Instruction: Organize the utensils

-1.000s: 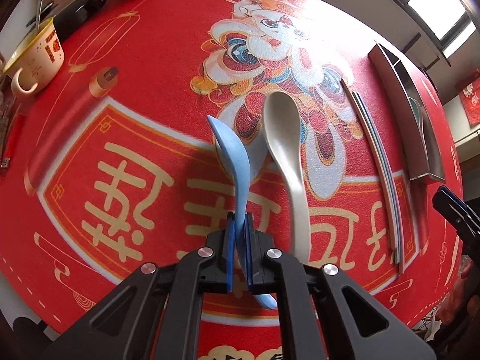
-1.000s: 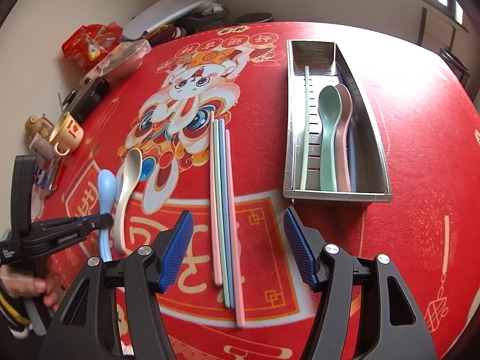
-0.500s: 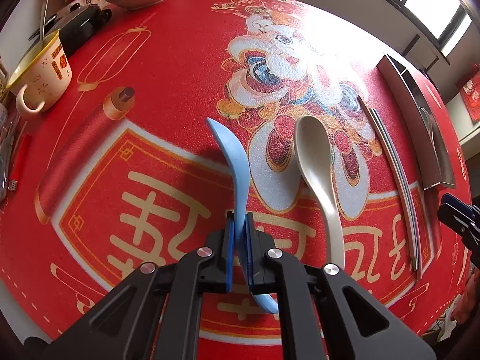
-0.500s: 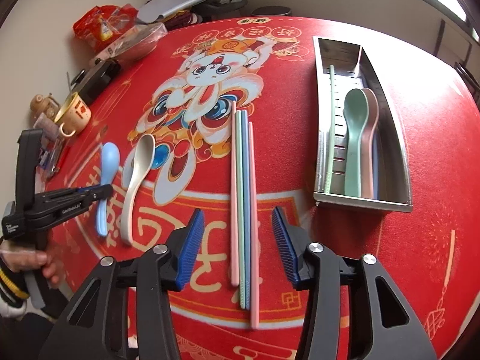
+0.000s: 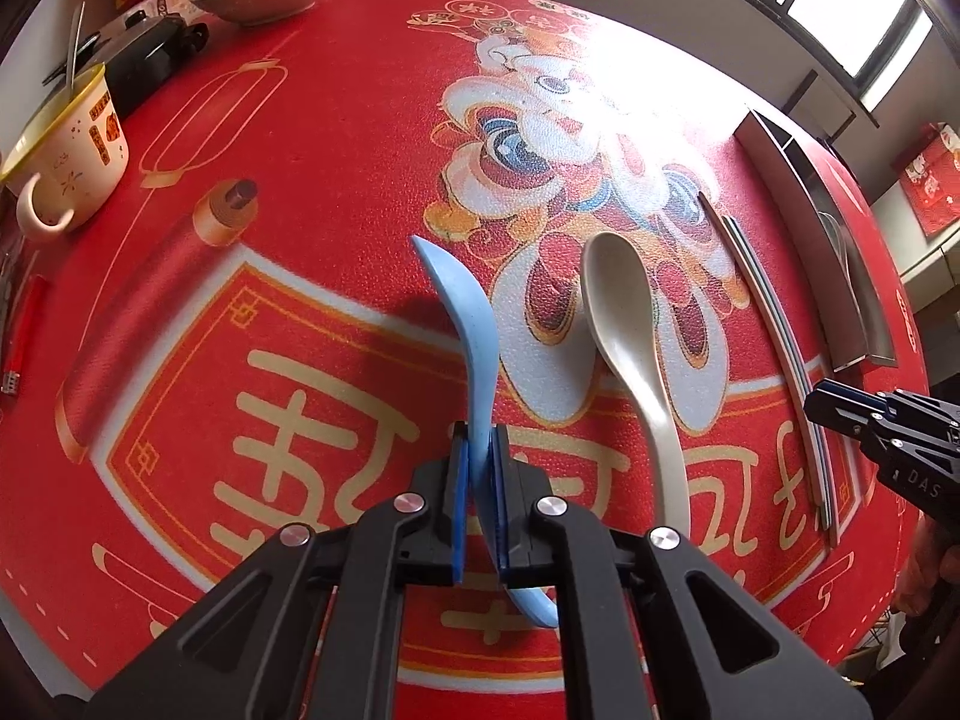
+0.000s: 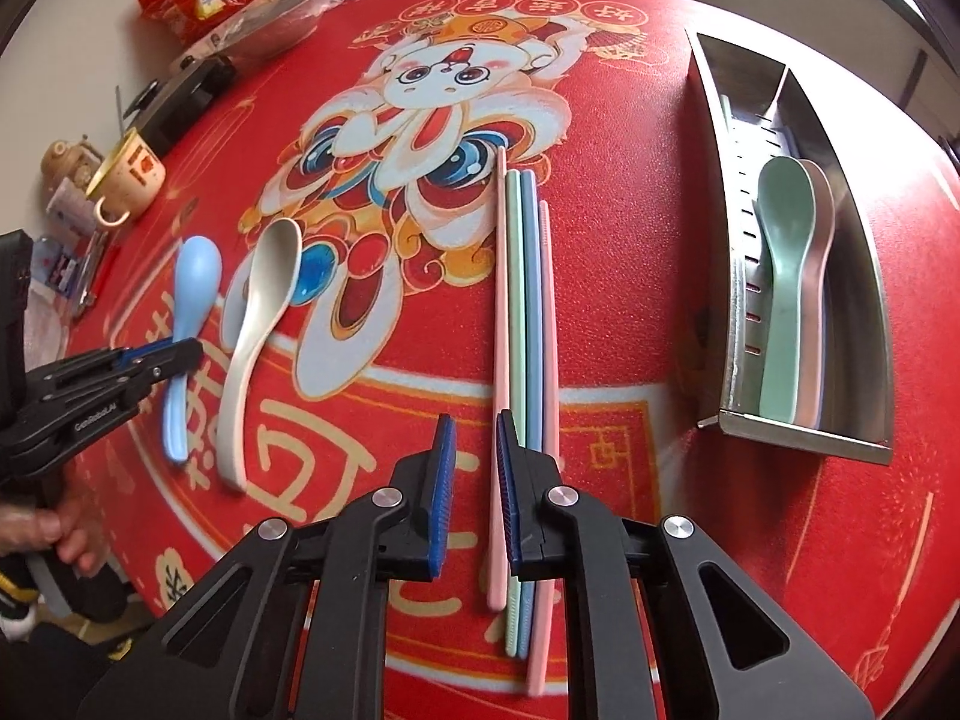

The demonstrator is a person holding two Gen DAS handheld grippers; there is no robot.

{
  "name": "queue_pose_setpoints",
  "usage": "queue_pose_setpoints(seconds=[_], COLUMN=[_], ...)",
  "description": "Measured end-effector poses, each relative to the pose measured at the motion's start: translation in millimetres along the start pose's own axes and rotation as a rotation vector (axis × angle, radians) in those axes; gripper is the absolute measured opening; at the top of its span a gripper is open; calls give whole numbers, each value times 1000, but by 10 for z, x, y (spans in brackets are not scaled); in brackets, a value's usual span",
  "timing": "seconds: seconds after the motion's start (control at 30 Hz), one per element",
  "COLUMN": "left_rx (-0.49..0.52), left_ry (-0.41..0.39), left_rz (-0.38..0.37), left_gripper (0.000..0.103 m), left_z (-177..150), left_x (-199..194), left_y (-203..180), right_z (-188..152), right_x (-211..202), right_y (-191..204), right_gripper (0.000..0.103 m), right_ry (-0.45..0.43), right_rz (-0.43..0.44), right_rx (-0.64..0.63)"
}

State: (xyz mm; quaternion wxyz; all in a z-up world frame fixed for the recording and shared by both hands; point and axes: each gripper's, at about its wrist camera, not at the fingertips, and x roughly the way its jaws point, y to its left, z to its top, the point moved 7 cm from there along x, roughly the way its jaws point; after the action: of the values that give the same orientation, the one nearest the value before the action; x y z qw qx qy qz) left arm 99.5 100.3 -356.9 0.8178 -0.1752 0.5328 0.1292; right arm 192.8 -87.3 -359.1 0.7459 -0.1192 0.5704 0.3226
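My left gripper (image 5: 478,498) is shut on the blue spoon (image 5: 474,354) at its handle, bowl end pointing away over the red mat; it also shows in the right wrist view (image 6: 186,360) with the blue spoon (image 6: 195,276). A cream spoon (image 5: 630,336) lies just right of it, also seen in the right wrist view (image 6: 258,324). My right gripper (image 6: 471,486) is narrowly open and empty, low over the near end of several coloured chopsticks (image 6: 525,312). A steel utensil tray (image 6: 864,276) at right holds a green spoon (image 6: 783,276) and a pink one.
A yellow-rimmed mug (image 5: 66,150), a black box and snack bags sit along the far left edge. The red printed mat (image 5: 336,192) covers the round table. The chopsticks (image 5: 774,348) and tray (image 5: 840,276) lie to the right in the left wrist view.
My right gripper has narrowed its jaws and dropped toward the chopsticks' near end. My left gripper has lifted and shifted left with the blue spoon.
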Motion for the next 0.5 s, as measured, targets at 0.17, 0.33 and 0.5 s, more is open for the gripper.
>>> queue_pose_setpoints(seconds=[0.17,0.33,0.5], left_rx=[-3,2,2], left_ry=[0,0,0], left_rz=[-14,-11,-10], left_gripper=[7,7,7], left_z=[0,-9,-11], left_x=[3,-2,-6], left_y=[12,3,-2], right_z=[34,78,188], right_x=[68,153,200], right_y=[0,27,44], right_gripper=[13,12,12], right_ry=[6,12,3], right_rz=[-9,-21,-28], right_rx=[-8,-21,-35])
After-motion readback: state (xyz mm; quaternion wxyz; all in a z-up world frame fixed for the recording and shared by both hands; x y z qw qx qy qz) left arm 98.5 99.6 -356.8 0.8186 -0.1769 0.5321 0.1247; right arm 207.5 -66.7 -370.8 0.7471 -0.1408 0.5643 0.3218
